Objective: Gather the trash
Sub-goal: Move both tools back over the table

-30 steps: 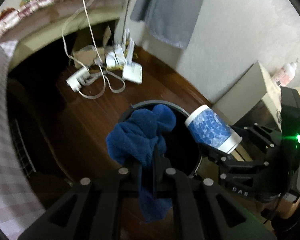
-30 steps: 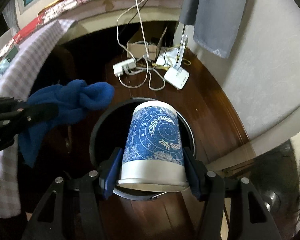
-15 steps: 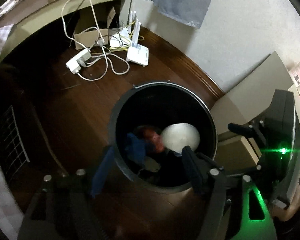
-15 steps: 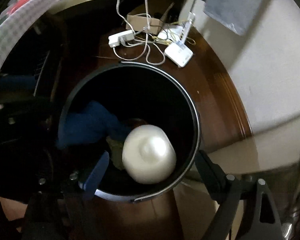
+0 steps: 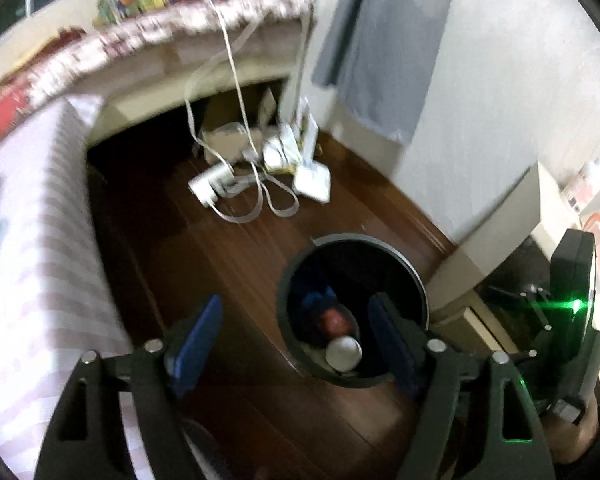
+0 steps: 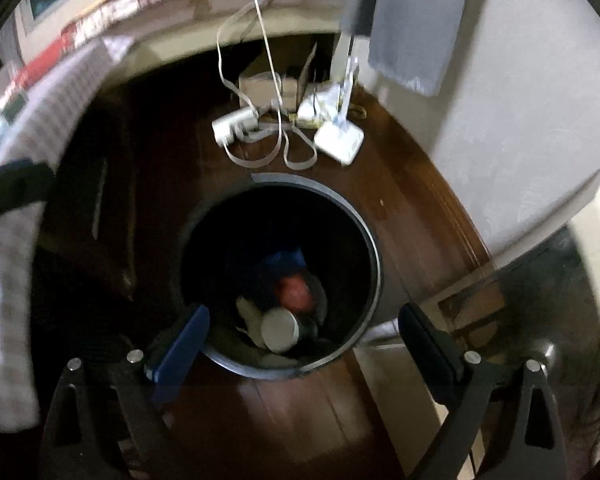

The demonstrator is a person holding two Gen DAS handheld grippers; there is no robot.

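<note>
Both claws hang over the round black waste bin on the dark wooden floor, and both are empty now; a second ago the left gripper was clenched on the crumpled blue cloth and the right gripper held the blue-patterned paper cup above the bin's mouth; since then the jaws of each have just been opening, and they stand spread wide with nothing between them. The cloth lies inside the bin toward its far side; the cup rests lower in the bin at the near side, its pale round end facing up; a reddish lump sits between the two, though what it is I cannot tell. The bin looks smaller and farther below both claws than half a second ago. Beyond the bin, the white power strip and tangled white cables lie on the floor, near the wall.
</note>
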